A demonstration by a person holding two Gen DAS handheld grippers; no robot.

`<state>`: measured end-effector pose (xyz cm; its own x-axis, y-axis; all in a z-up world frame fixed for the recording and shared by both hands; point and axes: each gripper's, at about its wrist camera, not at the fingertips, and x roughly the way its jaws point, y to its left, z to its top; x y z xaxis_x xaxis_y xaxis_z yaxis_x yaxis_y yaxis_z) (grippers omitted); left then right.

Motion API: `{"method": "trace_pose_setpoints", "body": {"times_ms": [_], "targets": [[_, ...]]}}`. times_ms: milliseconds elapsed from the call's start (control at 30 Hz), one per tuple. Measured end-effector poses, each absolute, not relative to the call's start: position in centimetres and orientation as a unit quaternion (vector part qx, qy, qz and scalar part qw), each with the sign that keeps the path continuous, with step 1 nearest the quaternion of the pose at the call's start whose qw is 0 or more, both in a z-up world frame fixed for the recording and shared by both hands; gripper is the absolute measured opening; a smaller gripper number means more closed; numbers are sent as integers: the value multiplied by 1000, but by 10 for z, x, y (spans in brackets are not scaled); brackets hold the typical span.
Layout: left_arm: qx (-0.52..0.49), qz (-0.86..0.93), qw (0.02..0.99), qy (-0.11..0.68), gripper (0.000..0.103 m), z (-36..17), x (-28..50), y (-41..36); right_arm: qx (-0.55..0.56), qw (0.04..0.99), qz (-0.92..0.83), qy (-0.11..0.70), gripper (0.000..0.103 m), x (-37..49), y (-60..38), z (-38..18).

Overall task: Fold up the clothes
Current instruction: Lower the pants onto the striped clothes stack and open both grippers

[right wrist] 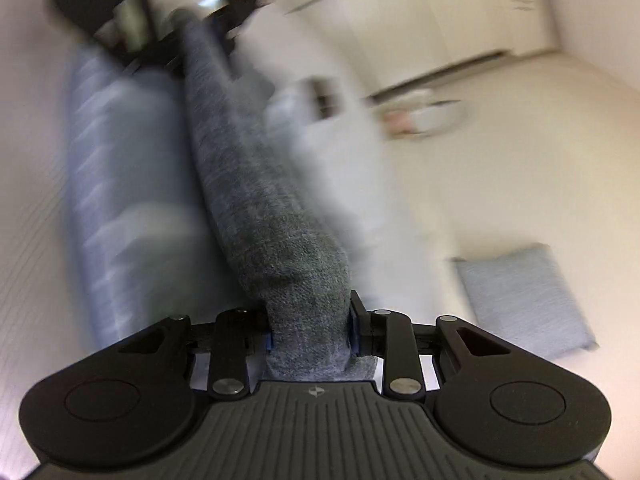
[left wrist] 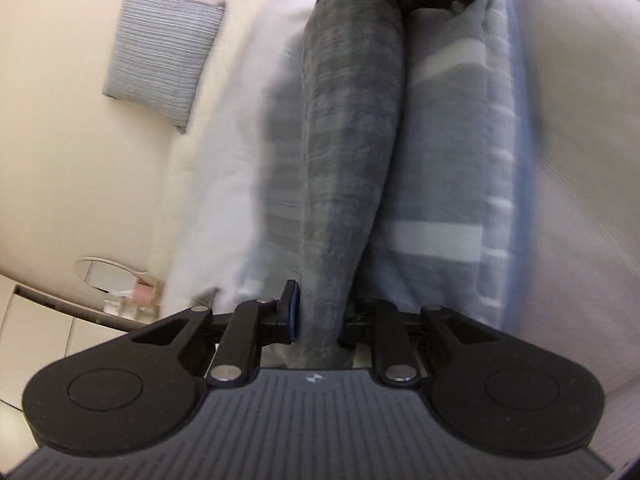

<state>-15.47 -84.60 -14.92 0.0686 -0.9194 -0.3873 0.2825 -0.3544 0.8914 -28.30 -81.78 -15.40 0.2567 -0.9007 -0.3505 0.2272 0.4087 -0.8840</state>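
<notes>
1. Grey knit garment (left wrist: 348,128) is seen in the left wrist view stretched taut above a striped cloth (left wrist: 448,184) on the pale surface; one end is pinched in the left hand-held gripper (left wrist: 318,320), jaws narrow.
2. In the right wrist view the other end is clamped by the right hand-held gripper (right wrist: 310,334). A carry-over fold is judged under way; an even lowering is called for next.

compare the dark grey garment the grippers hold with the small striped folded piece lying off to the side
The dark grey garment is stretched long between the left gripper and the right gripper; the striped folded piece lies flat as a compact rectangle, touched by neither gripper. The garment is charcoal and heathered; the folded piece is pale blue-grey with fine stripes. The garment hangs bunched into a rope; the folded piece looks finished. Both are cloth.
</notes>
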Motion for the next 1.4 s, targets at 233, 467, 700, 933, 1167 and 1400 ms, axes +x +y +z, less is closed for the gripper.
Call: {"method": "trace_pose_setpoints", "body": {"times_ms": [233, 467, 700, 933, 1167, 1400], "targets": [[528, -600, 499, -335, 34, -145, -145, -819, -391, 694, -418, 437, 49, -310, -788, -150], [537, -603, 492, -326, 12, -150, -150, -810, -364, 705, -412, 449, 26, -290, -789, -139], [545, -607, 480, -324, 11, -161, -145, -792, -348, 711, -402, 459, 27, -293, -779, -145], [542, -601, 492, -320, 15, -169, -145, -781, -342, 703, -417, 463, 37, -293, -782, -145], [524, -612, 525, -273, 15, -158, -127, -746, -313, 714, -435, 450, 38, -306, -756, -136], [444, -641, 590, -210, 15, -113, -118, -736, -242, 768, -468, 365, 38, -312, -735, -99]]}}
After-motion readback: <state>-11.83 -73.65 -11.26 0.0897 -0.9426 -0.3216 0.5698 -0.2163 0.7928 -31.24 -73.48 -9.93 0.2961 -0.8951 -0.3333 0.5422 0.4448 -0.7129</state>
